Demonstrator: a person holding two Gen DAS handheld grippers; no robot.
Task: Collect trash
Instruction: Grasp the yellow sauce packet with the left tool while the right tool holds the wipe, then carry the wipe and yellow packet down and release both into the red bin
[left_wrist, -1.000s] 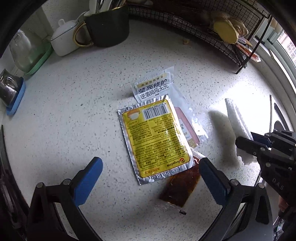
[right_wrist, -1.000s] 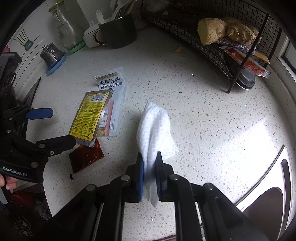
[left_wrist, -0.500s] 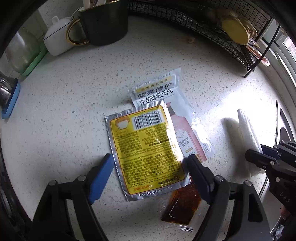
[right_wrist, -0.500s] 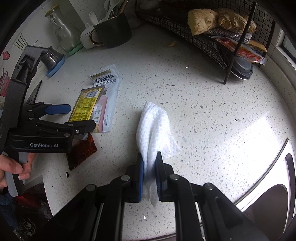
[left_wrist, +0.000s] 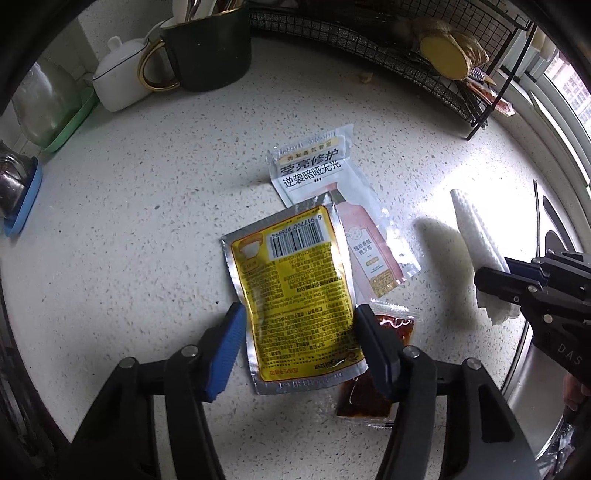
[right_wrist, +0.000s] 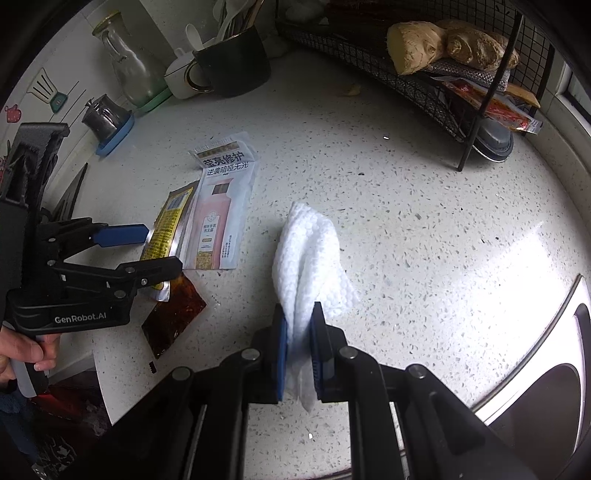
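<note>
A yellow foil packet (left_wrist: 295, 280) lies on the speckled counter, overlapping a white-and-pink sachet (left_wrist: 314, 170). My left gripper (left_wrist: 297, 332) points down over the packet's near half. Its jaws are closing and its pads press the packet's two long edges. From the right wrist, the yellow packet (right_wrist: 173, 210) looks bowed upward between those fingers. A brown sauce sachet (left_wrist: 391, 325) lies partly under the right finger. My right gripper (right_wrist: 297, 325) is shut on a crumpled white paper towel (right_wrist: 306, 258), which hangs against the counter to the right of the sachets.
A dark mug (left_wrist: 207, 48) of utensils, a white lidded pot (left_wrist: 118, 85) and a glass jar stand at the back left. A black wire rack (right_wrist: 461, 110) holding ginger fills the back right. The sink rim (right_wrist: 546, 332) curves at the right. A hand (right_wrist: 22, 347) holds the left gripper's handle.
My left gripper's jaws have narrowed from wide open down to the yellow packet's edges, and the packet now bows up. The right gripper stays still, holding the towel.
</note>
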